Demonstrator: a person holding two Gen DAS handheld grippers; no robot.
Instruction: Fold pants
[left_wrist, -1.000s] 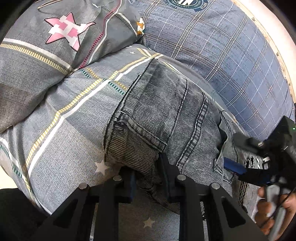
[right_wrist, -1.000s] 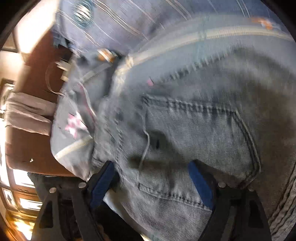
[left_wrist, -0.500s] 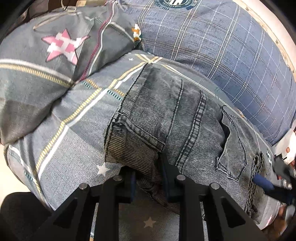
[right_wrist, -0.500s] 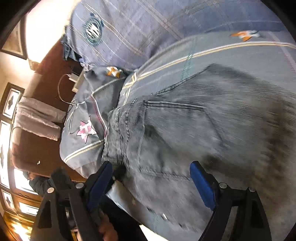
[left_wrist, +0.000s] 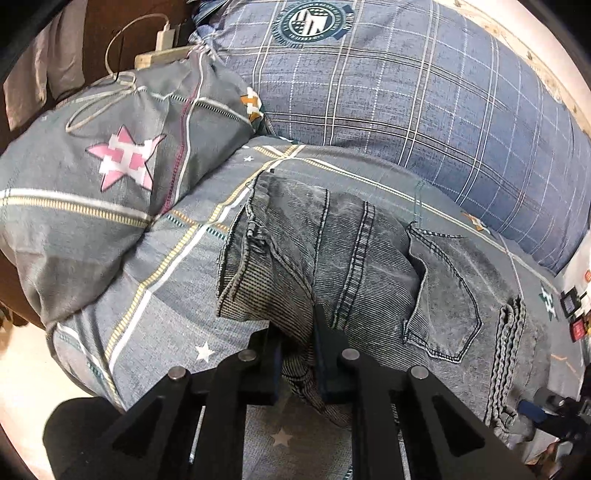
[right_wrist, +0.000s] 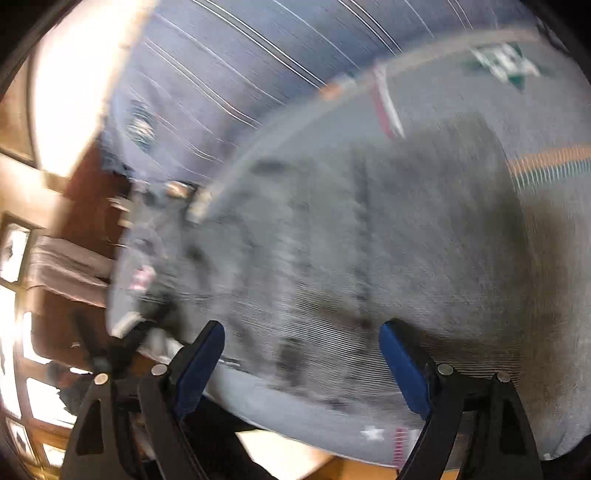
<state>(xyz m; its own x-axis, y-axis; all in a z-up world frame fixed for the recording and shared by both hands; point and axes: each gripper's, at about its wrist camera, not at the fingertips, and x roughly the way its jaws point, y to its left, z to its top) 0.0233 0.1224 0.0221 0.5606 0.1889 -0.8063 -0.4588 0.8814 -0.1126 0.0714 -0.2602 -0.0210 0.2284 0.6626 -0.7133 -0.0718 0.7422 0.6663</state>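
Grey denim pants (left_wrist: 362, 266) lie bunched on a grey patterned quilt (left_wrist: 155, 280), waistband and back pocket up. My left gripper (left_wrist: 299, 332) is shut on a fold of the pants at their near edge. My right gripper (right_wrist: 301, 354) is open and empty, its blue pads wide apart over the blurred pants (right_wrist: 369, 258). In the left wrist view the right gripper (left_wrist: 546, 410) shows at the far lower right, past the pants' edge.
A blue plaid pillow (left_wrist: 424, 81) lies behind the pants. A grey pillow with a pink star (left_wrist: 110, 155) lies at the left. A charger and cable (left_wrist: 162, 37) sit on the dark headboard beyond. The bed edge and pale floor (left_wrist: 22, 369) are at lower left.
The right gripper has pulled away from the pants toward the lower right and kept open; its view is now motion-blurred. The left gripper stays shut on the fold and has drawn back a little.
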